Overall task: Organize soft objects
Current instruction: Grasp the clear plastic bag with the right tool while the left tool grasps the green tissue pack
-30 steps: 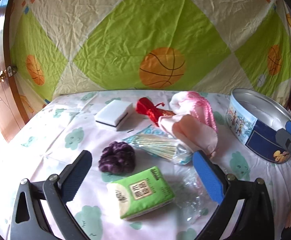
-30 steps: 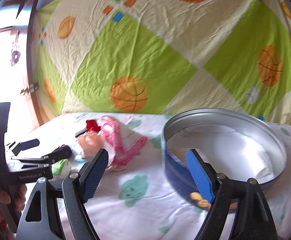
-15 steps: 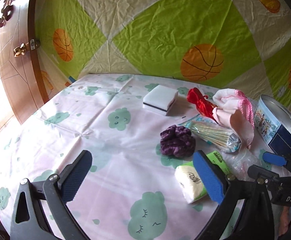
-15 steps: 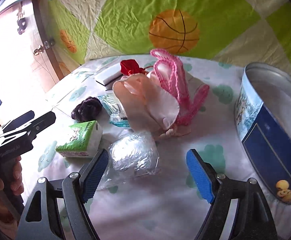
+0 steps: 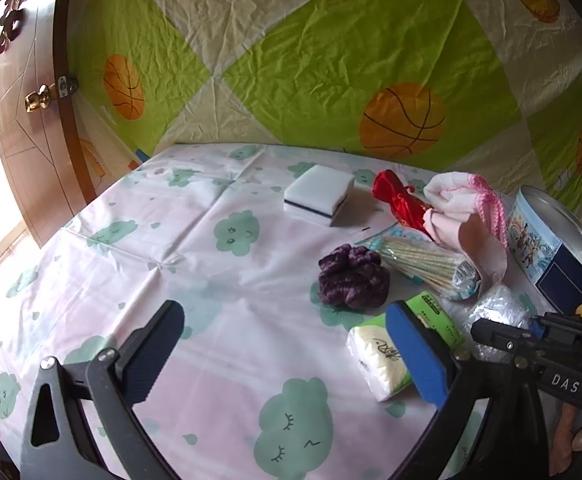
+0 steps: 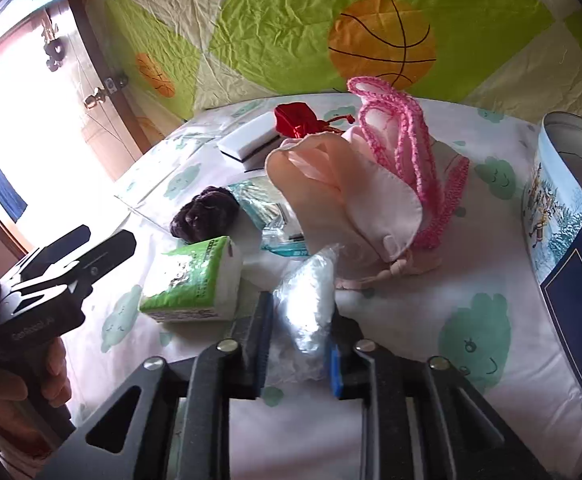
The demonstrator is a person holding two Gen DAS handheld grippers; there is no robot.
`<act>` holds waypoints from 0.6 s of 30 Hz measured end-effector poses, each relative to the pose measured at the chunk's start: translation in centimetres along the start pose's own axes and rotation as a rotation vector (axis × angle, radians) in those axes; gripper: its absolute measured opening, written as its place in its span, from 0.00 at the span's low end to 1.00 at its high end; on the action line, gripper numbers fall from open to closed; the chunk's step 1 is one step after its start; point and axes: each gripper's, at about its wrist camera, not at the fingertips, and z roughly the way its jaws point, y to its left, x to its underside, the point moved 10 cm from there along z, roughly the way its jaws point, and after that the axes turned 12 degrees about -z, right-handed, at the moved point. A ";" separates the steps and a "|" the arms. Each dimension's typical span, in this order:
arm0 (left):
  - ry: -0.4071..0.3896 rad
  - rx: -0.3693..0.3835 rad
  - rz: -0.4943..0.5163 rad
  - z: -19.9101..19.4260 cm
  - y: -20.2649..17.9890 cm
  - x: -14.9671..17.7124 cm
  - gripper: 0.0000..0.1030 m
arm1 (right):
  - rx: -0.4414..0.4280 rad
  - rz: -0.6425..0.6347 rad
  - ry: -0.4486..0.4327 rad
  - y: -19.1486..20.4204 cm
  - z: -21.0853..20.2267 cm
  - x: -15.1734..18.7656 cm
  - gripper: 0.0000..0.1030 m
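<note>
Bare tablecloth (image 5: pixel 179 248) at 9 o'clock. Left gripper (image 5: pixel 287 344) wide, holding nothing. Right gripper (image 6: pixel 299 344) pinches clear plastic bag (image 6: pixel 307 304).

Right gripper (image 6: pixel 300 350), at the lower centre of its own view, has its jaws drawn close on a clear plastic bag (image 6: pixel 307 304); left gripper (image 5: pixel 287 356) sits low in its frame, jaws spread wide and holding nothing; a hand (image 6: pixel 31 392) grips its handle at lower left of the right view.
</note>
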 end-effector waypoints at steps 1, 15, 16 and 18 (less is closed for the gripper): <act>0.001 0.003 0.004 0.0 -0.1 0.1 0.99 | -0.010 -0.005 -0.015 0.1 -0.3 -0.1 0.15; 0.106 0.121 0.049 1.2 -6.4 2.2 0.99 | 0.295 -0.155 -0.413 -3.3 -10.7 -2.9 0.14; 0.120 0.115 0.058 1.6 -6.9 2.4 0.99 | 0.304 -0.158 -0.423 -3.4 -11.0 -3.0 0.14; 0.153 0.082 0.072 2.6 -7.4 2.9 0.99 | 0.303 -0.153 -0.437 -3.6 -11.4 -3.2 0.14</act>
